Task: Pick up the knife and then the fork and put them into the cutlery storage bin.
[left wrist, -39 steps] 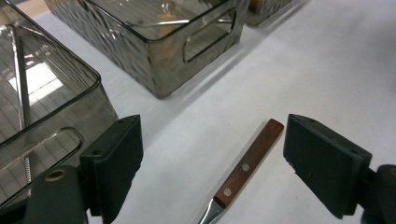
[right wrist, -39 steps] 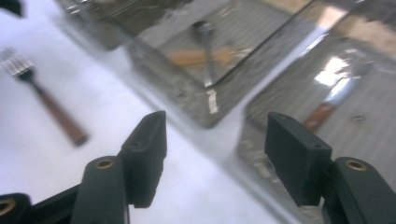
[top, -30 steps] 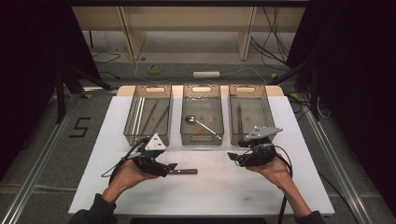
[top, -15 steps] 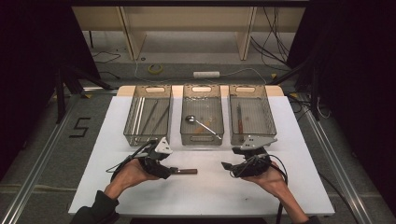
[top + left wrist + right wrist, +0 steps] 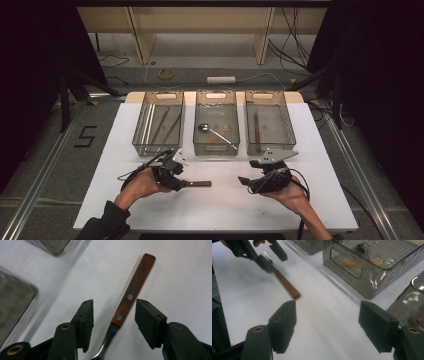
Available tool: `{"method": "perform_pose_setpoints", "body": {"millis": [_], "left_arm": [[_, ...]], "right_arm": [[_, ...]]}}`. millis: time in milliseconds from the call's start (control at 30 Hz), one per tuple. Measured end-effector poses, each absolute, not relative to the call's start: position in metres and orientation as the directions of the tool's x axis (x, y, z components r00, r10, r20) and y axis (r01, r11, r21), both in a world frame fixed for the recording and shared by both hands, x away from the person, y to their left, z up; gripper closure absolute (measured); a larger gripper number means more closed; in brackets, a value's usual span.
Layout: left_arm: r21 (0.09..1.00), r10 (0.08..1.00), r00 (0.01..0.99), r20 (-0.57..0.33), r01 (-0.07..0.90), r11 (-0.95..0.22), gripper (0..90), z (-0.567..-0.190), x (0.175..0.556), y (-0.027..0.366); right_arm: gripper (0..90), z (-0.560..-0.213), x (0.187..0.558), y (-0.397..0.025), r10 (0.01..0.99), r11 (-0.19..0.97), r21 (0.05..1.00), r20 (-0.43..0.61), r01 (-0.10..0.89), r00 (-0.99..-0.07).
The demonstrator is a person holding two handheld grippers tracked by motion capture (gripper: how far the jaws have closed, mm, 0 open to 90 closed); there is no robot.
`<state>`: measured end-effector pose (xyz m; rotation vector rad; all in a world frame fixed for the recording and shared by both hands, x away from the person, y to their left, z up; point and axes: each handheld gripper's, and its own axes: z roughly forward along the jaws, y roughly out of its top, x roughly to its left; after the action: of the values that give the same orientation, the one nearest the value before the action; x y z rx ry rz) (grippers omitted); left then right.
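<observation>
Brown wood makes the handle of the fork [image 5: 133, 288], which lies flat on the white tabletop [image 5: 225, 205]. The left hand-held gripper [image 5: 113, 315] is open around it, with one black jaw on each side of the handle and a small gap on both sides, so nothing is squeezed. In the right gripper view the fork's shiny prongs poke out just behind those jaws. The right hand-held gripper [image 5: 327, 325] is open wide and holds nothing; bare tabletop lies between its jaws. The fork is well ahead of it and off to its left. A see-through bin [image 5: 372, 272] with a spoon [image 5: 363, 248] inside sits ahead of the right hand-held gripper, to its right
</observation>
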<state>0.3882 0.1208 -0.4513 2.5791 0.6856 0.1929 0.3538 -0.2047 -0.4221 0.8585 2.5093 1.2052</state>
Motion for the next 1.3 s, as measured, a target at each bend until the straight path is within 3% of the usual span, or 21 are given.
{"method": "perform_pose_setpoints", "body": {"millis": [467, 1100, 1300], "left_arm": [[0.375, 0.441, 0.897, 0.013, 0.405, -0.834, 61.2, -0.460, 0.390, 0.117], [0.298, 0.399, 0.917, 0.010, 0.378, -0.876, 68.9, -0.463, 0.394, 0.108], [0.298, 0.382, 0.924, 0.014, 0.361, -0.884, 76.1, -0.463, 0.391, 0.107]], "right_arm": [[31.6, -0.424, 0.354, -0.204, 0.589, 0.498, 0.766, 0.045, 0.406, -0.807], [28.9, -0.422, 0.353, -0.204, 0.571, 0.495, 0.771, 0.057, 0.399, -0.819], [28.9, -0.422, 0.353, -0.204, 0.572, 0.496, 0.772, 0.054, 0.398, -0.818]]}}
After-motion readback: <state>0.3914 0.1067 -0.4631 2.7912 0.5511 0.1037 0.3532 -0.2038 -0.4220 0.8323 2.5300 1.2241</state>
